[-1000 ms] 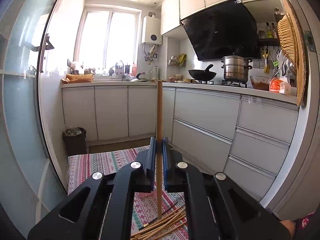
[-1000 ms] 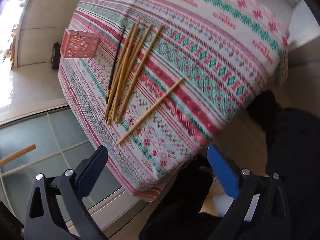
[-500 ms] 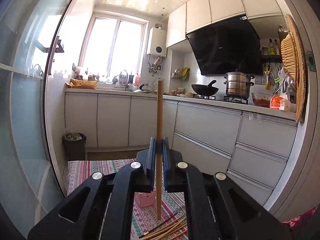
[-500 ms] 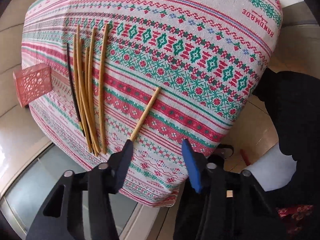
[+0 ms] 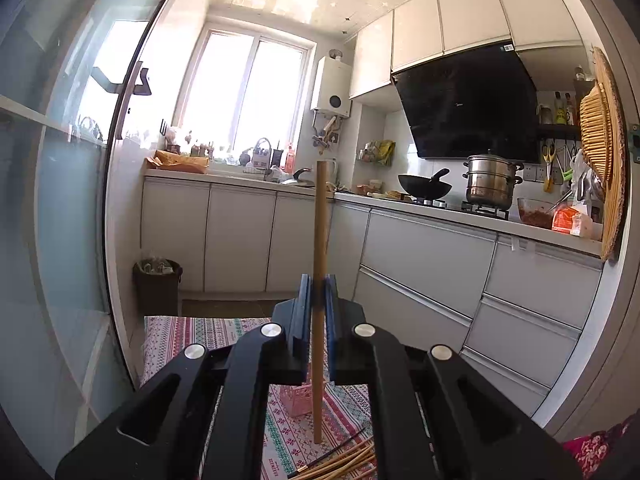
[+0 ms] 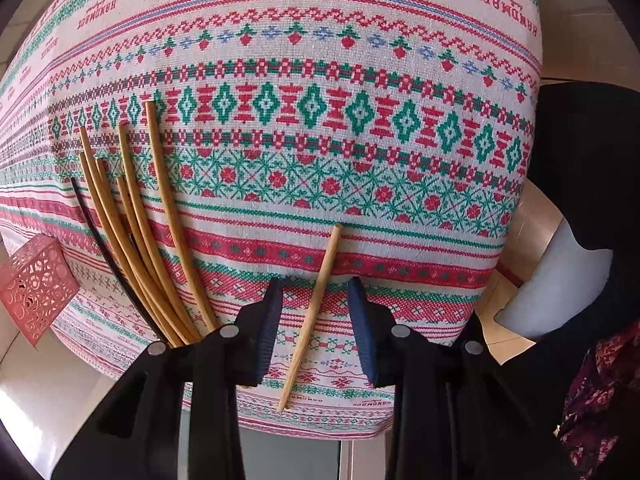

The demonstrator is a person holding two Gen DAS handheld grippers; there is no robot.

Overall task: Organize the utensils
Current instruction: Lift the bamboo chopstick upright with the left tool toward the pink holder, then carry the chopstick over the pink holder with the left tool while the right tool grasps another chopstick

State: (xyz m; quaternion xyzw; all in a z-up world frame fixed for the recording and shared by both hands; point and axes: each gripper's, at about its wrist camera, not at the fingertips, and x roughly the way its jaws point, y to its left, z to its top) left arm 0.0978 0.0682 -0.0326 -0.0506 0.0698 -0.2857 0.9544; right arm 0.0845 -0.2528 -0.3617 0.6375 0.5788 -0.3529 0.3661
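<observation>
Here the right claw [image 6: 314, 328] points steeply down at the tabletop [image 6: 360, 80], and a single wooden chopstick [image 6: 310, 316] lies between its two blue pads [image 6: 267, 328]. The jaws have just been closing, yet clear cloth shows on both sides of the stick, so the pads do not touch it and nothing is gripped. The stick's long axis runs away from the camera and leans a little to the right at its far end, nearly crossways to the direction in which the jaws close; its thin tip sits near the edge of the patterned tablecloth [image 6: 280, 32]. That alignment is what the coming squeeze depends on, I judge: closing further should catch the stick across its width, just above the middle.

To the left of that claw, a bundle of chopsticks [image 6: 136, 232], one of them black, fans out on the cloth, and a pink perforated holder [image 6: 36, 288] stands beyond it at the tabletop's left edge.

The left claw [image 5: 319, 304] is raised and nearly level, clamped tight on another chopstick [image 5: 320, 240] held upright. Below it the holder and the bundle show on the cloth; kitchen cabinets [image 5: 420, 256] lie beyond. The right hand is clearly the nearer one to the loose stick.
</observation>
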